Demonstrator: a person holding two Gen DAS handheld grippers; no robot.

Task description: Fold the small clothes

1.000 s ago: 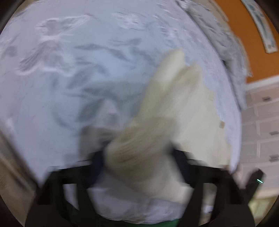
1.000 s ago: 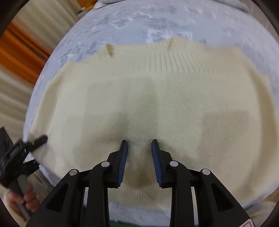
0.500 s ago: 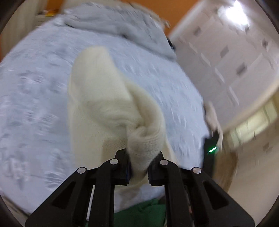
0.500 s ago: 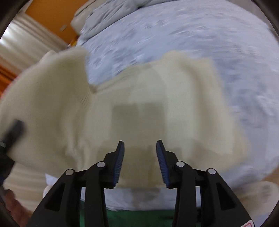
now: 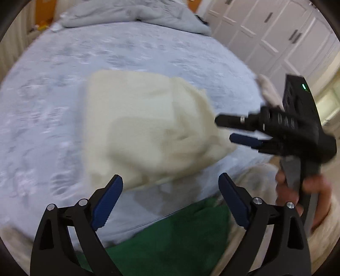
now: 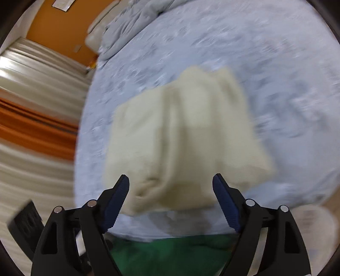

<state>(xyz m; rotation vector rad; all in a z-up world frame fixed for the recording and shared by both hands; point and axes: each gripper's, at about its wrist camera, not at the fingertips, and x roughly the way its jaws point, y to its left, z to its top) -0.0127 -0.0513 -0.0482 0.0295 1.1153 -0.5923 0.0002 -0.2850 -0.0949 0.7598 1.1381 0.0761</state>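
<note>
A cream knit sweater (image 5: 144, 131) lies folded in a rough rectangle on the pale blue patterned bed (image 5: 53, 89). It also shows in the right wrist view (image 6: 182, 138). My left gripper (image 5: 170, 186) is open and empty, just in front of the sweater's near edge. My right gripper (image 6: 171, 186) is open and empty, hovering over the sweater's near edge. The right gripper also appears in the left wrist view (image 5: 235, 130), open, beside the sweater's right edge.
A crumpled grey duvet (image 5: 136, 14) lies at the head of the bed. White wardrobe doors (image 5: 276, 31) stand to the right. Cream and orange curtains (image 6: 36, 131) hang to the left. A green cloth (image 5: 170, 240) hangs below the bed's near edge.
My left gripper was shut on a sweater fold and has let it go and opened wide. The fold now lies flat on the sweater. My right gripper has opened wider and pulled back.
</note>
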